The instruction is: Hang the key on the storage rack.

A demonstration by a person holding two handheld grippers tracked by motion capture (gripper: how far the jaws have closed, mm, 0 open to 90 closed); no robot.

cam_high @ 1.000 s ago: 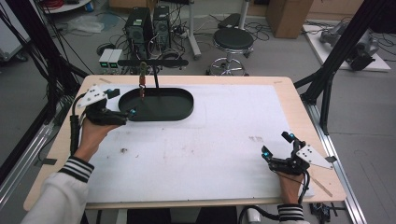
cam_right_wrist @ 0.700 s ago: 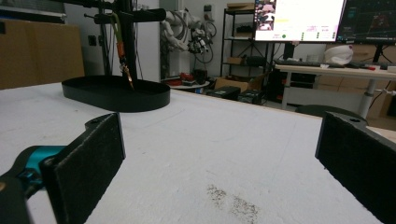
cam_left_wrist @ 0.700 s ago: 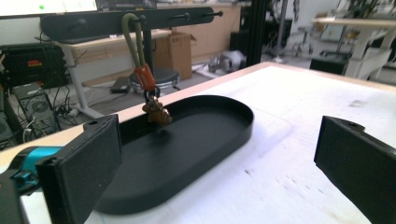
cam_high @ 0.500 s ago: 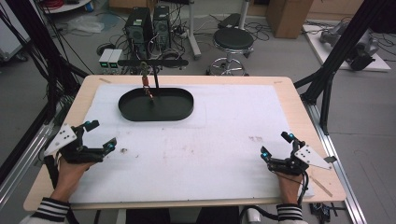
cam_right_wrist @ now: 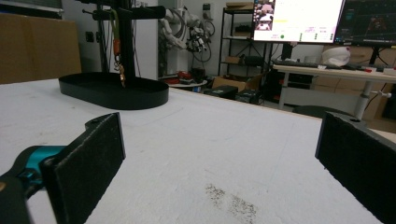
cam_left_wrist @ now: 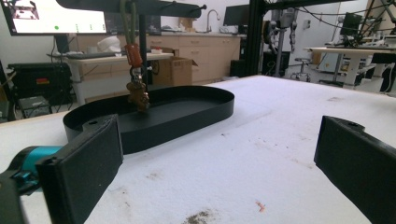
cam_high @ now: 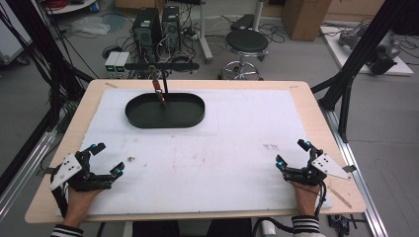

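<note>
High view: both claws, left [cam_high: 107,159] and right [cam_high: 292,154], rest spread, well apart from the black tray [cam_high: 143,117].

The small brown thing [cam_left_wrist: 138,97] hanging from the stand [cam_high: 161,66] over the black tray [cam_high: 143,118], at twelve o'clock, was too small to identify. The picture's lower edge cut off both forearms at six o'clock.

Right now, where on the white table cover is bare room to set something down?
The wide white table cover is bare between the left gripper and the right gripper, and right of the black oval tray. The crowded spot is the tray, where a small brown keychain hangs from the black stand.
</note>
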